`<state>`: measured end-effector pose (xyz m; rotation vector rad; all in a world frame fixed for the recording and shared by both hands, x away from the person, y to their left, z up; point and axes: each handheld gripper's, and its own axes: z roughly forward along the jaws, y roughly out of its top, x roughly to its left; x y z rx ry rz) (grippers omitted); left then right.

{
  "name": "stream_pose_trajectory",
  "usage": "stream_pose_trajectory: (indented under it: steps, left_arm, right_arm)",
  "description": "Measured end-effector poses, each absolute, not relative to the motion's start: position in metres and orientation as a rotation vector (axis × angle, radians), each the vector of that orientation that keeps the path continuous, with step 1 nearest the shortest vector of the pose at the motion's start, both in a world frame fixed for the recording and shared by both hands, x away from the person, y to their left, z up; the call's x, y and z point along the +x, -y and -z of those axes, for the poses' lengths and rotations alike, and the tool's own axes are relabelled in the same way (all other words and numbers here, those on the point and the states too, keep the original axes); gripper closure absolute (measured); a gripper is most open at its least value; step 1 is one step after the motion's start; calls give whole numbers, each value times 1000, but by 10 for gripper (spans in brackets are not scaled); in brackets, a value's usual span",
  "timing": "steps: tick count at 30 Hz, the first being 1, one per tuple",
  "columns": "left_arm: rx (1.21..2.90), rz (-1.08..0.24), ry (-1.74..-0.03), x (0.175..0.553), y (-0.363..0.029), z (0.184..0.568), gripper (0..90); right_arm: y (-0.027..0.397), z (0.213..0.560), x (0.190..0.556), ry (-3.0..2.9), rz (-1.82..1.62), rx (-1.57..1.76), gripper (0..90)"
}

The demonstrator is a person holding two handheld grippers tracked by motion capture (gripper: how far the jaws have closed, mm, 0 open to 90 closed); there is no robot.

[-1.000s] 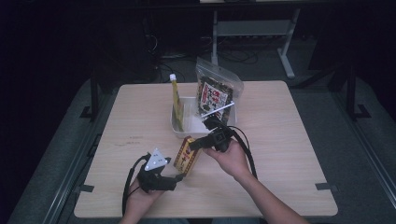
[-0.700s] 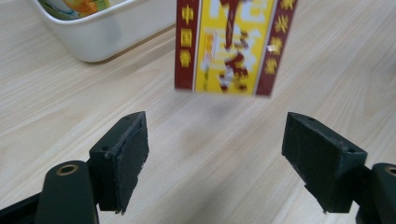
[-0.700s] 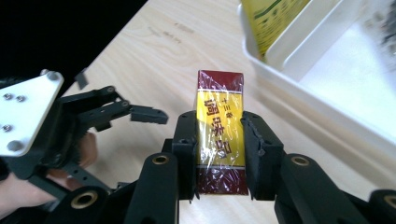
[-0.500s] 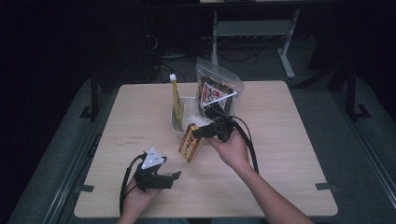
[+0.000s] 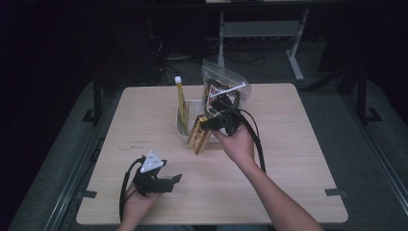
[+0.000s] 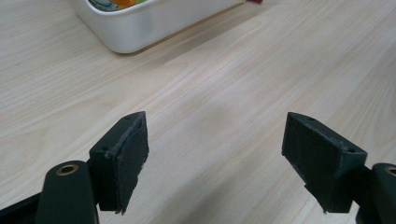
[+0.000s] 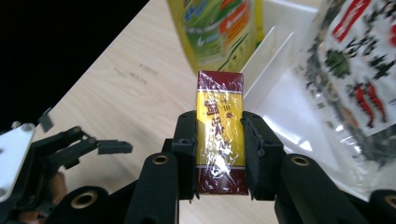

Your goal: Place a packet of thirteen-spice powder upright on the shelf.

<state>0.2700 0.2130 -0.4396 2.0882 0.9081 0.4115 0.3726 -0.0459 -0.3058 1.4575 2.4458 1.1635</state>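
Observation:
A yellow and dark-red wrapped box (image 7: 219, 140) sits between the pads of my right gripper (image 7: 218, 144), which is shut on it. In the high view the box (image 5: 199, 135) hangs tilted just in front of the white bin (image 5: 183, 129), held by the right gripper (image 5: 211, 124). The bin holds a tall yellow-green packet (image 5: 182, 103) and a clear bag of printed snacks (image 5: 222, 92). My left gripper (image 5: 166, 182) rests low near the table's front left, open with nothing in it. Its pads (image 6: 133, 151) stand wide apart over bare wood.
The wooden table (image 5: 298, 144) has free room right and front of the bin. The bin's corner (image 6: 140, 28) lies ahead of the left gripper. Dark floor, cables and a metal stand (image 5: 260, 29) lie beyond the far edge.
My right gripper has lifted the wrapped box up and toward the bin. The left gripper has drawn back a little toward the front edge, apart from the box.

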Motion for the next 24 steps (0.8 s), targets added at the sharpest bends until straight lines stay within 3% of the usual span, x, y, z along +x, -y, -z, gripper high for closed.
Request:
stream_pose_trajectory:
  steps: [24]
  left_arm:
    - [2062,-426,-937,276,-228,440,220]
  right_arm:
    - [32,290,413,-2190,-1092,1652,684]
